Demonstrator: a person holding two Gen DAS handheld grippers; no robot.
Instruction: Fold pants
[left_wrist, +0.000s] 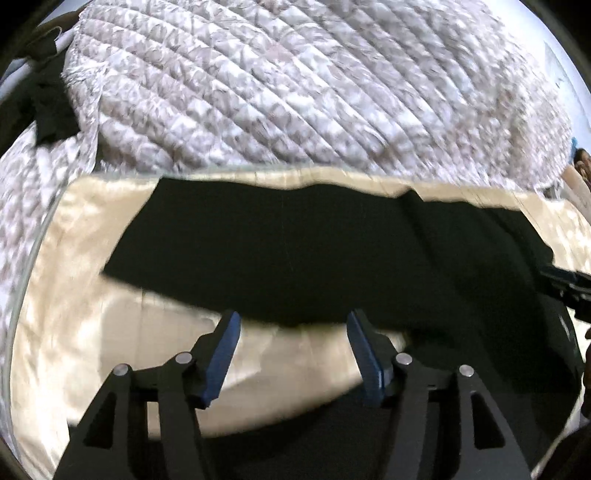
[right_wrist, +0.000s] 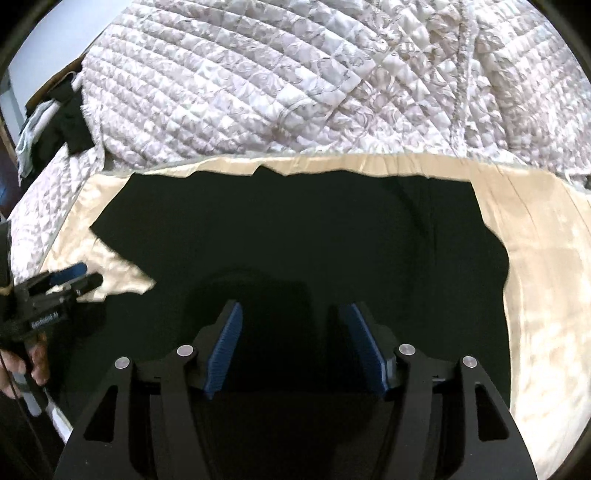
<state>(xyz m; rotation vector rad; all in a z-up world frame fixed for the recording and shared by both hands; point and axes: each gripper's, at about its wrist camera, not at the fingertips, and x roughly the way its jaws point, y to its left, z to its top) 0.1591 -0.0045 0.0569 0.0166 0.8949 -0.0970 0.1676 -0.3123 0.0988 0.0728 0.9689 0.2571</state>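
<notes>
Nearest, left gripper (left_wrist: 293, 350) and right gripper (right_wrist: 291, 343), blue-padded jaws spread wide and holding nothing, poised low over the black soft-cloth pants (right_wrist: 295, 236). Pants spread flat on a shiny cream satin sheet (left_wrist: 74, 295) across the bed, probably light, limp and prone to sliding on that slick cloth, so best pinched at a free edge or corner, one end per gripper. Beyond, a quilted white-and-grey floral bedspread (right_wrist: 258, 92) bunched up.

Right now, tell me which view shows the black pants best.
The right wrist view: the black pants fill its middle, with the far edge and both side outlines visible on the cream sheet. The left wrist view, blurred, shows only a band of the pants, running off to the right.
</notes>
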